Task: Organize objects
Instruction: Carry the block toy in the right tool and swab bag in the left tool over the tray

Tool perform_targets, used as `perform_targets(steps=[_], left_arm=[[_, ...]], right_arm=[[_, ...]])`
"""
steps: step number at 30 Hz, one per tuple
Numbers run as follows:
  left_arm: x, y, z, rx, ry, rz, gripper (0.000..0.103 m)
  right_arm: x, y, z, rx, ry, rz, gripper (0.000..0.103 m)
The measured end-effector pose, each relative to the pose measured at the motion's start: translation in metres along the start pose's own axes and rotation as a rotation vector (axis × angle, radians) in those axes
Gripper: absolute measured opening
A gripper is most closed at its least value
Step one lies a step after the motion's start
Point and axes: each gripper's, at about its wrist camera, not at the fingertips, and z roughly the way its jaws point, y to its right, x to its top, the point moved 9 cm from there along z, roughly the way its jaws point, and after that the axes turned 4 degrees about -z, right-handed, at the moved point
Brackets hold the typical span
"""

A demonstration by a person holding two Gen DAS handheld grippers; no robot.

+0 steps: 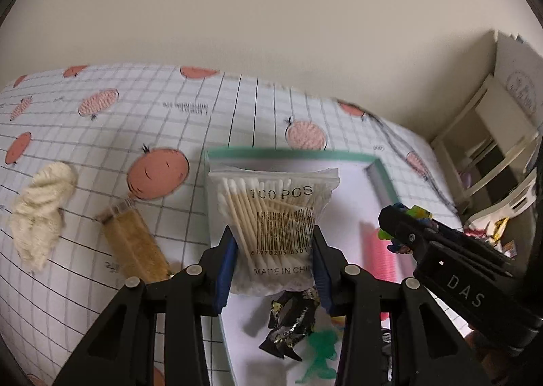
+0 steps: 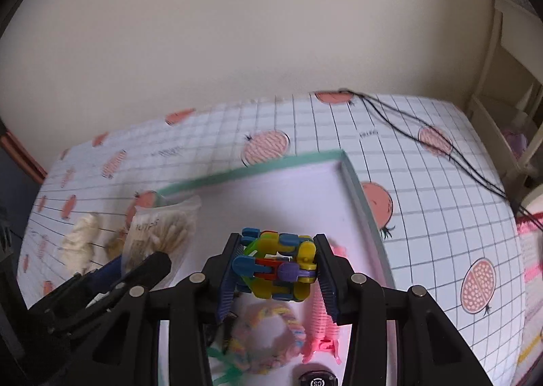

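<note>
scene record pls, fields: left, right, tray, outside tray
left: left gripper shut on cotton swab bag, above tray
right: right gripper shut on colorful link toy, above tray
tray: green-rimmed tray holds pink comb, braided ring, black wrapper, green figure
outside tray: yarn bundle, amber tube on tablecloth

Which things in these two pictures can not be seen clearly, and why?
- Green plastic figure: left wrist view, partly behind the left gripper, cut by the bottom edge.
- Black round object: right wrist view, cut by the bottom edge.
- Pink hair clip: right wrist view, partly behind the right gripper.
- Cotton swab bag: print blurred there.
</note>
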Motion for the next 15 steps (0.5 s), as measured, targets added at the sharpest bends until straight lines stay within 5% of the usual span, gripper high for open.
perform_targets(steps=[15], left_arm=[[-0.026,0.006,0.031,0.048,-0.037,0.043,0.042]], right_arm=[[0.005,0.002,0.017,-0.017,0.034,0.016,0.045]])
